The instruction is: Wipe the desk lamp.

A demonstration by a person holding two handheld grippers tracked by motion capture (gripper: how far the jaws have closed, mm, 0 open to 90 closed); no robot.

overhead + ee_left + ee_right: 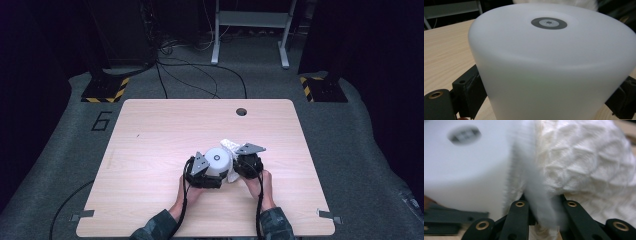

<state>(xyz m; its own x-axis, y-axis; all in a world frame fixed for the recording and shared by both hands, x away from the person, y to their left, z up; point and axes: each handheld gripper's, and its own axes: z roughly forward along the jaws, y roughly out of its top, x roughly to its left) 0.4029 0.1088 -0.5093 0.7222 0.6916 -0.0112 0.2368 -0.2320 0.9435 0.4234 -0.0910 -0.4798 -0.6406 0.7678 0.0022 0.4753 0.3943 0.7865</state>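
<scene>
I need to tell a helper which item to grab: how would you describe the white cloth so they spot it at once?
Start at the wooden table, near the person's edge, where both grippers meet. The cloth sits right of the smooth white cylinder, pinched in the right gripper. Its quilted, diamond-patterned weave sets it apart from the plain, hard cylinder.

Tub (pixel 219 161) upside down on table (pixel 150 150), near the middle, toward the near edge. Left gripper (pixel 202 175) at tub's left and near side, jaws either side of tub wall. Cloth (pixel 231 146) against tub's right side, draped from behind it to the near right. Right gripper (pixel 247 162) just right of tub, clamped on a fold of cloth. Round hole (pixel 241 111) in table near far edge, behind the tub. Cables (pixel 200 75) on floor beyond table.
</scene>
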